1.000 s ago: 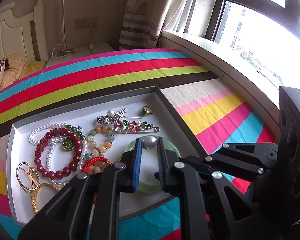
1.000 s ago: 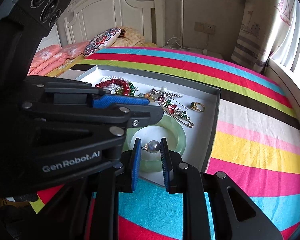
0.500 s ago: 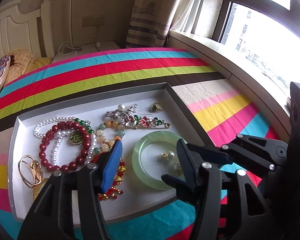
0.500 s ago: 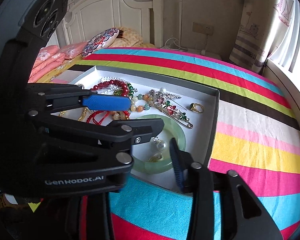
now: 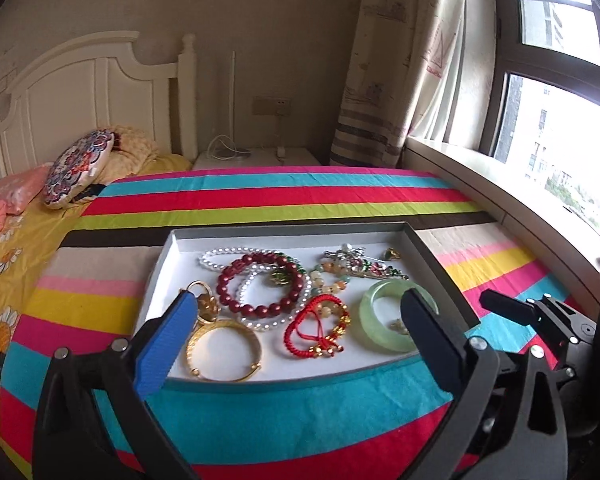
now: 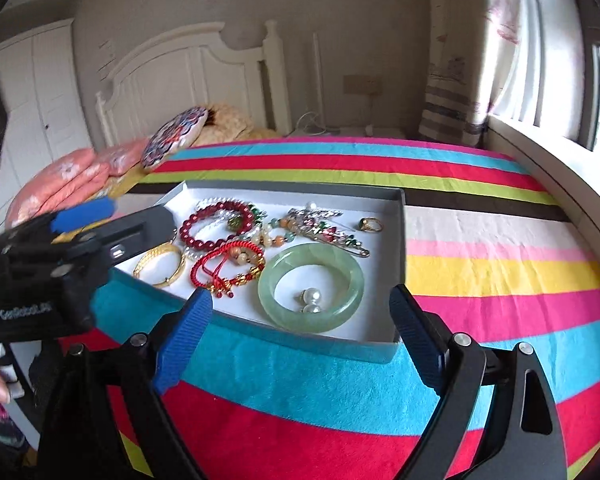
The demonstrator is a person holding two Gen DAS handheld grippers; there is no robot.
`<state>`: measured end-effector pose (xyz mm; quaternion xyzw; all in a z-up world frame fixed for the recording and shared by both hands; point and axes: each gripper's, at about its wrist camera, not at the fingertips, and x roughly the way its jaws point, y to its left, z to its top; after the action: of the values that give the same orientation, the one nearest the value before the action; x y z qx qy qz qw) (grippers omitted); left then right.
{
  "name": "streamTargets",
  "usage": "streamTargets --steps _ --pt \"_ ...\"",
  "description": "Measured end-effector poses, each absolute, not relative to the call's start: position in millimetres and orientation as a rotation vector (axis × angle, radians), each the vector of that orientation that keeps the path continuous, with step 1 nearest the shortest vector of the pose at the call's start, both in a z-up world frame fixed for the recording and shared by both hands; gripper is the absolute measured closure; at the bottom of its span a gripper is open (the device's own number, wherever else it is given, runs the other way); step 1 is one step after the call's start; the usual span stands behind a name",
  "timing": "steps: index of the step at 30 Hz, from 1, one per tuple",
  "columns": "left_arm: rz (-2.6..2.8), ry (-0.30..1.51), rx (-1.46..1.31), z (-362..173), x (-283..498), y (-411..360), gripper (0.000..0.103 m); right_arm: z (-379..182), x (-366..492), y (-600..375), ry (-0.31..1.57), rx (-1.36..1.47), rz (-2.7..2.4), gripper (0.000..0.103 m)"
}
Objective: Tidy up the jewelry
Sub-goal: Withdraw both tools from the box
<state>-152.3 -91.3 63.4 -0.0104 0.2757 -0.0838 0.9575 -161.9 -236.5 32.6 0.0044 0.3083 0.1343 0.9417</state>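
A grey tray (image 5: 440, 268) (image 6: 400, 248) with a white floor lies on the striped bed. It holds a green jade bangle (image 5: 384, 320) (image 6: 312, 288) with two pearl earrings (image 6: 311, 300) inside it, a red cord bracelet (image 5: 318, 328) (image 6: 230, 264), a dark red bead bracelet (image 5: 260, 286) (image 6: 216, 224), a gold bangle (image 5: 224, 350) (image 6: 160, 264), a brooch (image 6: 324, 228) and a gold ring (image 6: 370, 224). My left gripper (image 5: 296, 344) is open and empty, in front of the tray. My right gripper (image 6: 300, 340) is open and empty, in front of the tray.
The striped bedspread (image 6: 480, 272) covers the bed. Pillows (image 6: 80, 176) and a white headboard (image 5: 92, 92) are at the far left. A window sill (image 5: 500, 196) runs along the right, with a curtain (image 5: 400, 60) behind.
Both grippers were shut on pearl earrings over the jade bangle. They opened, the earrings dropped inside the bangle, and both grippers drew back and up from the tray.
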Motion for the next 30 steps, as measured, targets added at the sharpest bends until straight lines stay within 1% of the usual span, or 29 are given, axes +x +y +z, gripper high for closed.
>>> streamTargets --steps 4,8,12,15,21,30 --pt "-0.097 0.554 -0.038 51 -157 -69 0.002 34 -161 -228 0.617 -0.011 0.206 0.017" --pt "-0.046 0.569 -0.098 46 -155 -48 0.002 38 -157 -227 0.603 0.029 0.172 0.017" --pt "-0.016 0.528 -0.117 47 -158 -40 0.002 36 -151 -233 0.596 0.097 0.123 0.017" --pt "-0.011 0.522 -0.111 45 -158 -40 0.002 34 -150 -233 0.605 0.091 0.117 0.017" --pt "-0.023 0.490 -0.060 44 -162 -50 0.002 35 -158 -231 0.561 0.084 0.121 0.017" --pt "-0.008 0.449 -0.013 45 -169 -59 0.002 42 -180 -241 0.425 0.131 0.091 0.017"
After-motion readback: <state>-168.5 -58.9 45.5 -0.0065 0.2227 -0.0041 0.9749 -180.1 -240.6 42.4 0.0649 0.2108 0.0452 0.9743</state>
